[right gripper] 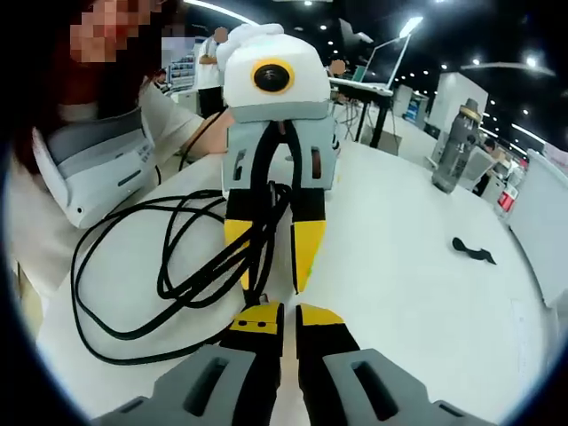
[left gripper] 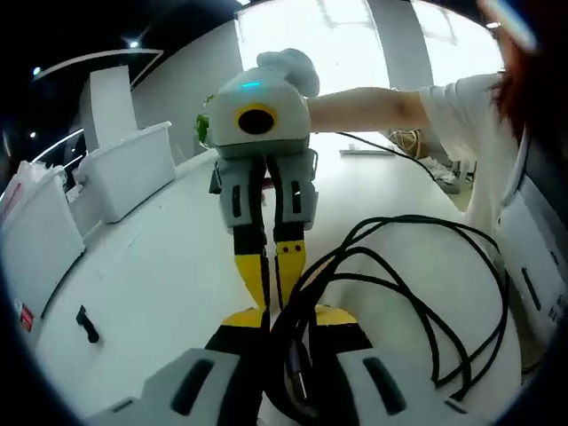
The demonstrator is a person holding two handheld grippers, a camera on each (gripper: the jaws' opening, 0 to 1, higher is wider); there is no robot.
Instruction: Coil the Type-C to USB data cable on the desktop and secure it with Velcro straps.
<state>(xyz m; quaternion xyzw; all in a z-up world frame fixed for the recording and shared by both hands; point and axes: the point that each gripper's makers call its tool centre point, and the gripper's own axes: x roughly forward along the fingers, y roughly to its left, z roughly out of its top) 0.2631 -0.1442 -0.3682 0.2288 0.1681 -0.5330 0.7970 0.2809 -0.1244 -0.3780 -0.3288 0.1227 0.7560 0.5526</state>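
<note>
White bins point(left gripper: 133, 169) beside coiled cable point(left gripper: 426, 302).

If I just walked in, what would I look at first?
Probably the black cable, looped in a messy coil on the white table, bunched between two yellow-tipped grippers facing each other. The left gripper has the strands between its jaws, close to the right gripper. A small black strap lies apart.

In my left gripper view, daylight from a window point(left gripper: 355, 35) at twelve o'clock washed out the table point(left gripper: 160, 266). My right gripper view was dimmer, lit by ceiling lamps point(right gripper: 410, 25) at one o'clock. Edges bent strongly; shadows stayed soft, and the centre was sharp.
</note>
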